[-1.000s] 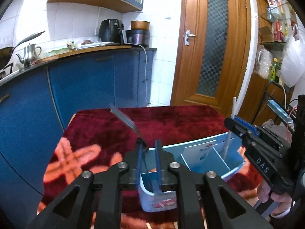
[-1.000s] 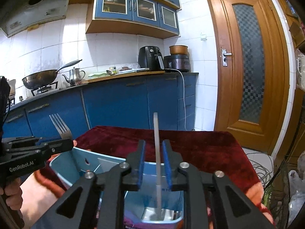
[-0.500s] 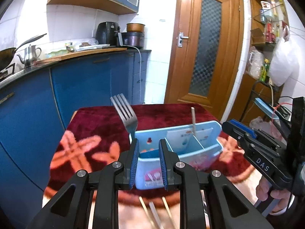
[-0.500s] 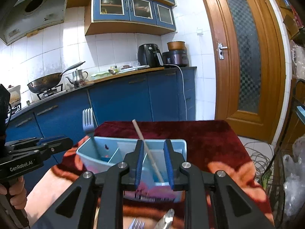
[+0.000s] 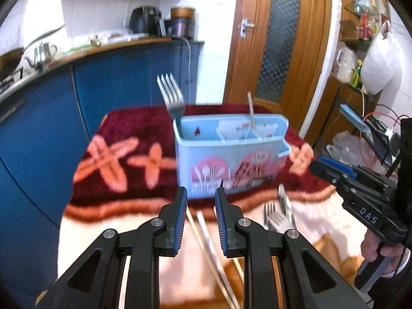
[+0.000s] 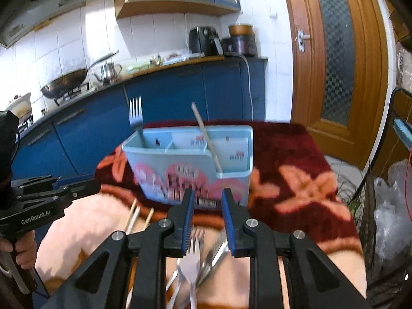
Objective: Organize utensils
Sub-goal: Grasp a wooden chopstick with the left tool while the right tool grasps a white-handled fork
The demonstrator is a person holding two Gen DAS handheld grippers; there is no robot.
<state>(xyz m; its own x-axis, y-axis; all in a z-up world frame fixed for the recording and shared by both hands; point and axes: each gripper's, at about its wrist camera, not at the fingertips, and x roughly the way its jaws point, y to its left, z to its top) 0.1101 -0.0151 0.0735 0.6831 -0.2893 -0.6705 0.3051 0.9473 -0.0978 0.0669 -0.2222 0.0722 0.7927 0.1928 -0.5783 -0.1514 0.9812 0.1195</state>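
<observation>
Your left claw (image 5: 198,193) has just been opening; it's slightly apart w/ nothing between the pads. Right claw (image 6: 206,195) is also slightly apart, empty. Caddy (image 5: 226,159) sits on the red-blanketed worktop (image 5: 123,134), long axis left-right. Fork (image 5: 171,96) stands upright in its left compartment, tines up; chopstick (image 6: 206,136) leans in the right one, top tilted left. Loose forks (image 6: 191,255) and chopsticks (image 5: 206,234) lie near you, pointing toward the caddy.

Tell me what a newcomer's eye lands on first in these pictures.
First, the light blue utensil caddy standing mid-table on the dark red flowered blanket, with a fork upright in its left compartment and a chopstick leaning in the right one. Next, the loose forks and chopsticks lying in front of it.
</observation>
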